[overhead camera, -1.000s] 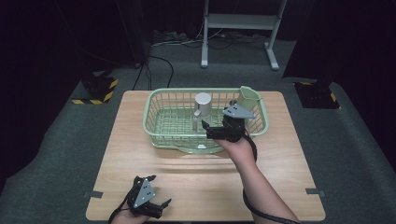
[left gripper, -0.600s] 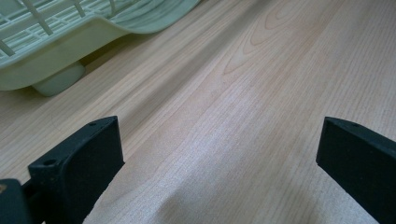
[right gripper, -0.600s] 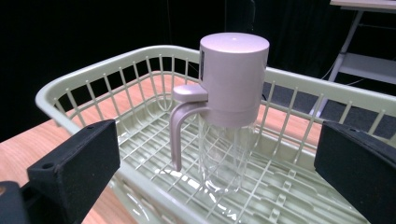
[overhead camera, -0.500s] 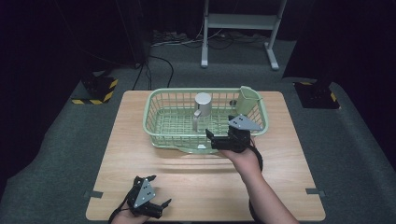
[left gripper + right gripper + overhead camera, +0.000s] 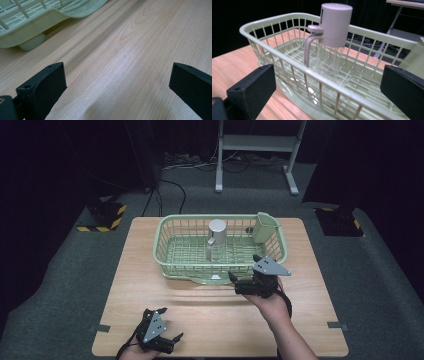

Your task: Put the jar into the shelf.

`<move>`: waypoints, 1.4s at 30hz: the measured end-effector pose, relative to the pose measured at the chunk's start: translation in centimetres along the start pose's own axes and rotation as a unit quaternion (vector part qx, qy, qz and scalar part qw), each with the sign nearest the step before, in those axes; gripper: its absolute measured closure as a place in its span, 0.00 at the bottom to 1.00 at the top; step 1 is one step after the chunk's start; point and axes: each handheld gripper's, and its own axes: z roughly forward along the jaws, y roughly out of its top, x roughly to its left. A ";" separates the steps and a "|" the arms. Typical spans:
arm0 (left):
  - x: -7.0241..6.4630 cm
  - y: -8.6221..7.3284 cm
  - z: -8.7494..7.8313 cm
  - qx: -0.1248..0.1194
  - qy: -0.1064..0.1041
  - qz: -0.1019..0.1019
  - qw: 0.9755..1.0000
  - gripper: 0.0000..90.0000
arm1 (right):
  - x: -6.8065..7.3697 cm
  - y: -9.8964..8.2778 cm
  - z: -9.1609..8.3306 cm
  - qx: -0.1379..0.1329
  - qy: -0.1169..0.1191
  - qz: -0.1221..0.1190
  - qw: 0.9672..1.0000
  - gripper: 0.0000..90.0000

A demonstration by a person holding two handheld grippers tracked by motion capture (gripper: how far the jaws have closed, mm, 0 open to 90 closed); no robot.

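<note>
Since a second ago the right tongs point(image 5: 246, 283) have been drawing back out of the pale green plastic basket point(image 5: 170, 265) toward the person, and they are now hovering over bare wood just in front of its near wall, jaws spread wide and gripping nothing. At the near left corner of the worktop point(image 5: 135, 285), the left tongs point(image 5: 167, 340) are sitting where they were, jaws likewise parted and empty, looking along smooth, light, straight-grained wood point(image 5: 130, 62) toward a rounded foot point(image 5: 32, 43) under the basket's curved rim.

Past the right tongs, the basket's thin lattice wall is standing between them and a clear glass dispenser bottle point(image 5: 332, 57) with a matte grey cylindrical cap and a curved spout point(image 5: 308, 50); it is standing upright near the basket's middle. A solid green cup-shaped holder point(image 5: 264, 227) is hanging at the basket's far right corner.

Open wood is lying on both sides of the basket and across the near half. Beyond the far edge, grey carpet point(image 5: 60, 270), cables and white stand legs point(image 5: 218, 165) are showing.
</note>
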 end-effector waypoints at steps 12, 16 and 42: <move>0.0 0.0 0.0 0.000 0.001 0.000 1.000 0.01 | -0.6 -3.4 -2.0 0.026 -0.016 -0.001 1.000 0.00; 0.0 0.0 0.0 0.001 0.001 0.001 1.000 0.01 | -0.6 -5.6 -2.8 0.042 -0.022 -0.005 0.999 0.00; 0.0 0.0 0.0 0.001 0.007 -0.002 1.000 0.01 | 0.1 -15.0 -4.5 0.130 -0.056 -0.015 0.990 0.00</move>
